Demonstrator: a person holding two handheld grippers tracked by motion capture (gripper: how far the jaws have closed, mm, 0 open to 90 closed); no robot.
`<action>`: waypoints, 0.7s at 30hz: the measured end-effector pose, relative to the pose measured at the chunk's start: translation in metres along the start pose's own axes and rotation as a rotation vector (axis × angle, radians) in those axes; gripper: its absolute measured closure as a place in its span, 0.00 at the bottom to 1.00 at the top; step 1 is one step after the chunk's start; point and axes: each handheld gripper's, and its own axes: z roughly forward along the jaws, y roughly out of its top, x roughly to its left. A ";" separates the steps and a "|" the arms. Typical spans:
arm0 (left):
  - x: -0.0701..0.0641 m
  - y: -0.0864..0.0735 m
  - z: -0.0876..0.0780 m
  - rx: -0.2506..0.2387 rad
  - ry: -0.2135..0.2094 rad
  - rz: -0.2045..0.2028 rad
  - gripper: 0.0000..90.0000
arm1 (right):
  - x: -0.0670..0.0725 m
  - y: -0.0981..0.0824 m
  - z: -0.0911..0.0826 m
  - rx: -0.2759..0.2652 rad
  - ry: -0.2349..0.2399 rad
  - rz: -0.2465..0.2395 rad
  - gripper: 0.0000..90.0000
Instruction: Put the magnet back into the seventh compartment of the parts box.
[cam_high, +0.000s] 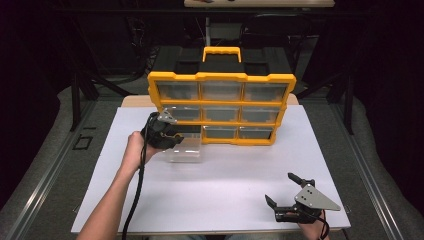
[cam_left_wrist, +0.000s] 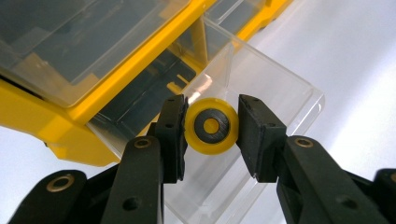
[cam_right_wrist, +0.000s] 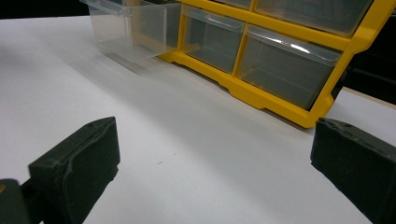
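A yellow organizer cabinet with clear drawers stands upright at the back of the white board. Its lower left drawer is pulled out onto the board. My left gripper hovers over that clear drawer, shut on a small yellow wheel with a black centre, pads pressing both sides. My right gripper rests near the board's front right corner, open, with nothing between its jaws. In the right gripper view its two pads stand wide apart, facing the cabinet and the drawer.
The white board lies on a wooden table whose far edge shows behind it. A black case with a yellow handle sits behind the cabinet. Dark frame legs stand at both sides.
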 end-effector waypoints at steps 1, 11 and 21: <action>0.000 0.001 0.000 0.004 -0.004 0.002 0.70 | 0.000 0.000 0.000 -0.001 0.001 0.000 0.01; -0.005 0.011 0.005 0.051 -0.022 0.024 0.70 | 0.000 0.000 0.000 0.001 0.005 0.004 0.01; -0.008 0.016 0.016 0.111 -0.048 0.039 0.70 | 0.000 0.000 0.000 0.003 0.006 0.000 0.01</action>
